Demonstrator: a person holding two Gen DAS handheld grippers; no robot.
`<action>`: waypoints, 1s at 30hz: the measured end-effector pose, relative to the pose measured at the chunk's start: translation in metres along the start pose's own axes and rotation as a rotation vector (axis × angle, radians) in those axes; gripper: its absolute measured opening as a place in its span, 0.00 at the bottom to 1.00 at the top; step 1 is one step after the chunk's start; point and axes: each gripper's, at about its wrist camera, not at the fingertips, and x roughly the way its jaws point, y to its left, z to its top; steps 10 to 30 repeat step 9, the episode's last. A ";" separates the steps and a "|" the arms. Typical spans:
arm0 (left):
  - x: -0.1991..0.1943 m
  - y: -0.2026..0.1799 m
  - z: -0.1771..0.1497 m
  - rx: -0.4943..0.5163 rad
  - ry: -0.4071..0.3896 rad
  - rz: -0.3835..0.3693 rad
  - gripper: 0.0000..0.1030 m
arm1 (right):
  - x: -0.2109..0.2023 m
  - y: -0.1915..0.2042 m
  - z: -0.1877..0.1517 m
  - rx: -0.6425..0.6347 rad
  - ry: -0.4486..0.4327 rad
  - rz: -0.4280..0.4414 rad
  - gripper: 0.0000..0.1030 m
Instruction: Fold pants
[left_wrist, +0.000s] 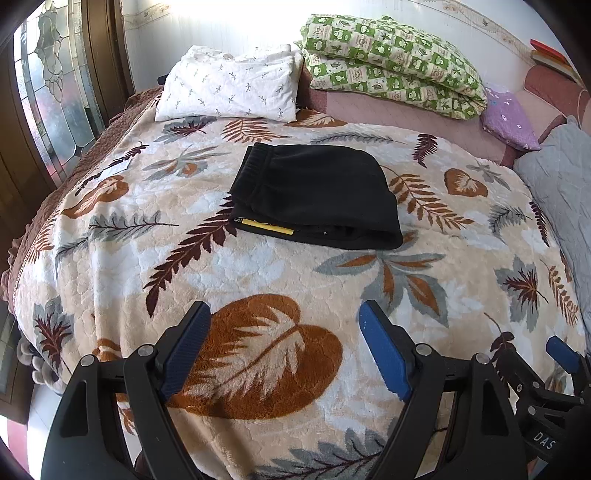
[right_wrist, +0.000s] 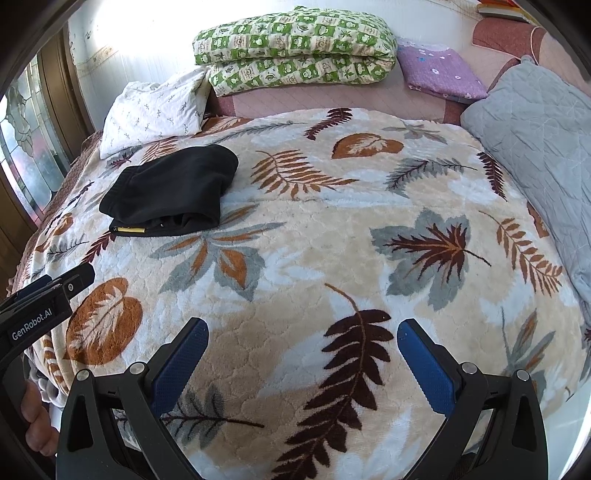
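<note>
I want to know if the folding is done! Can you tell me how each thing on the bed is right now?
black pants: folded into a compact bundle, lying on the blanket, nothing touching them.
left gripper: open, empty, over the blanket.
right gripper: open, empty.
green checked quilt: folded, at the bed's far end.
white pillow: lying flat.

I'm seeing black pants (left_wrist: 317, 195) lying folded at frame centre on the leaf blanket (left_wrist: 258, 266), left gripper (left_wrist: 284, 314) hovering open at bottom, pillows sitting along the top.

Leaf-print blanket (left_wrist: 258, 266), white pillow (left_wrist: 229, 88), green quilt (left_wrist: 391, 62)
</note>
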 end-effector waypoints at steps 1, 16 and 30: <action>0.000 0.000 0.000 0.003 0.001 0.001 0.81 | 0.000 0.000 0.000 0.001 0.001 0.001 1.00; 0.002 -0.003 0.001 0.007 0.024 -0.013 0.81 | 0.002 -0.001 0.000 0.001 0.004 0.000 1.00; 0.002 -0.003 0.001 0.007 0.024 -0.013 0.81 | 0.002 -0.001 0.000 0.001 0.004 0.000 1.00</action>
